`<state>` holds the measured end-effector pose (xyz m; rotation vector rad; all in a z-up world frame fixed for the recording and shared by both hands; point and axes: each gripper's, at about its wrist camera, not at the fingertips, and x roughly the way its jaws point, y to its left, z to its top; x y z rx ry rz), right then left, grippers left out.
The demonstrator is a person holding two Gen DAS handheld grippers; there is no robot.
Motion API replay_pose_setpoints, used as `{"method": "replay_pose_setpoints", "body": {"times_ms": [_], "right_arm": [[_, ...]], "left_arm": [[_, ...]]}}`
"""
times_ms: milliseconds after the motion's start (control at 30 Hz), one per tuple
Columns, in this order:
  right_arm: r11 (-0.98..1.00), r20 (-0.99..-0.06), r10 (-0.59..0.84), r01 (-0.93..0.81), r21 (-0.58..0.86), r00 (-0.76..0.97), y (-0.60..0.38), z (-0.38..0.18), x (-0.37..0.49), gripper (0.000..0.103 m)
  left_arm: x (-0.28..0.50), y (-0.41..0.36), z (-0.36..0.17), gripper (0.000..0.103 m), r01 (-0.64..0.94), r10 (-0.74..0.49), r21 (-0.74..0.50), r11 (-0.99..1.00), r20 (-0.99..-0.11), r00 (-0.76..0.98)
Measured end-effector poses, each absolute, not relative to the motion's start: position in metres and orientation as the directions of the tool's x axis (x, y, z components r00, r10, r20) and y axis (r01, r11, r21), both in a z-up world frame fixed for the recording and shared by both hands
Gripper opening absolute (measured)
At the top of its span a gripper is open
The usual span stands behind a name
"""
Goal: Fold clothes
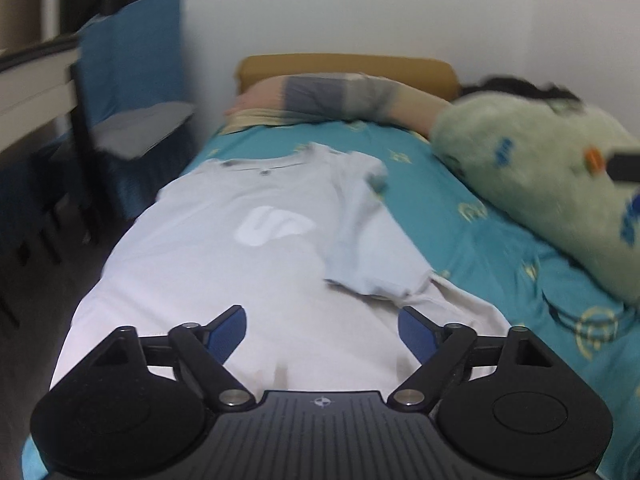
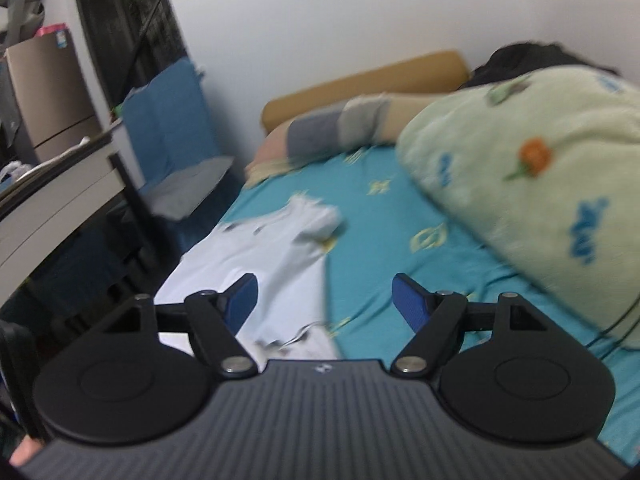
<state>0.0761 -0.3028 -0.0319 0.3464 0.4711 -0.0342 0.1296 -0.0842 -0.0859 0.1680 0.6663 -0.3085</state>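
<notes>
T-shirt (image 1: 256,264) lies flat on bed (image 1: 500,248), long axis running straight ahead of left gripper (image 1: 322,334), right sleeve folded in. Left nearer, directly over hem; right gripper (image 2: 325,304) off its right edge. Both jaws released, empty.

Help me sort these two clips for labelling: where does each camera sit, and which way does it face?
Left wrist: on the left tongs, open, looking up the bed over the white T-shirt.
Right wrist: on the right tongs, open, over the shirt's right edge; a fingertip shows bottom left.
Shared: shirt, teal sheet, green blanket, blue chair, a person lying under it.
</notes>
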Motion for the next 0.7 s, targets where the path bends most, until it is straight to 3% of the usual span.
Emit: {"method": "replay_pose_setpoints", "body": {"times_ms": [100,267,400,533,600,700], "right_arm": [[0.927,-0.464,0.029,0.150,0.343,0.885,-0.318,-0.041,0.088,0.076],[0.899,-0.479,0.028,0.188,0.397,0.877,-0.342,-0.054,0.102,0.076],[0.888,-0.486,0.086,0.153,0.433,0.870,-0.353,-0.064,0.109,0.076],[0.884,-0.484,0.099,0.146,0.443,0.869,-0.361,-0.067,0.111,0.076],[0.866,-0.481,0.106,0.157,0.475,0.870,-0.367,-0.068,0.111,0.076],[0.842,-0.476,0.118,0.166,0.513,0.872,-0.373,-0.069,0.108,0.077]], "left_arm": [[0.140,-0.119,-0.096,0.080,0.414,-0.245,0.146,0.898,-0.615,0.749],[0.185,-0.181,-0.121,0.068,0.509,-0.259,0.222,0.832,-0.655,0.709],[0.224,-0.208,-0.150,0.017,0.525,-0.202,0.247,0.815,-0.727,0.656],[0.229,-0.204,-0.136,0.006,0.525,-0.266,0.169,0.834,-0.712,0.650],[0.233,-0.178,-0.117,0.006,0.473,-0.324,0.027,0.881,-0.695,0.642],[0.238,-0.109,-0.090,0.004,0.343,-0.461,-0.308,0.887,-0.592,0.661]]}}
